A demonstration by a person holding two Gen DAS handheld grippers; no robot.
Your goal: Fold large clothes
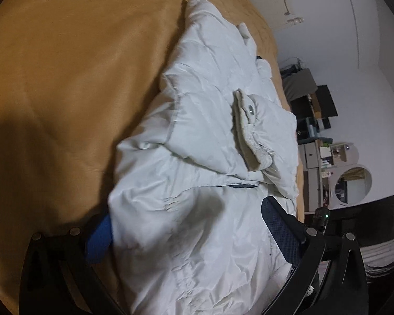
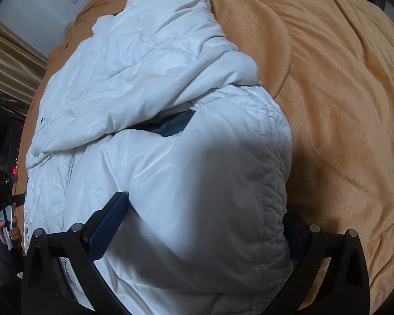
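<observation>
Our left gripper (image 1: 191, 239) straddles the white jacket (image 1: 210, 136) lying on the tan blanket (image 1: 73, 78), fingers spread wide, pinching nothing. Our right gripper (image 2: 199, 225) likewise straddles the jacket's bulging fold, fingers spread. We should probably press the fold flat and even before regripping.

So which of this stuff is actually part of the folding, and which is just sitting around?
Part of the job:
white padded jacket
left gripper, open
right gripper, open
tan bedspread it lies on

Just lying about:
cluttered shelves by the wall
round mirror
gold curtain
</observation>
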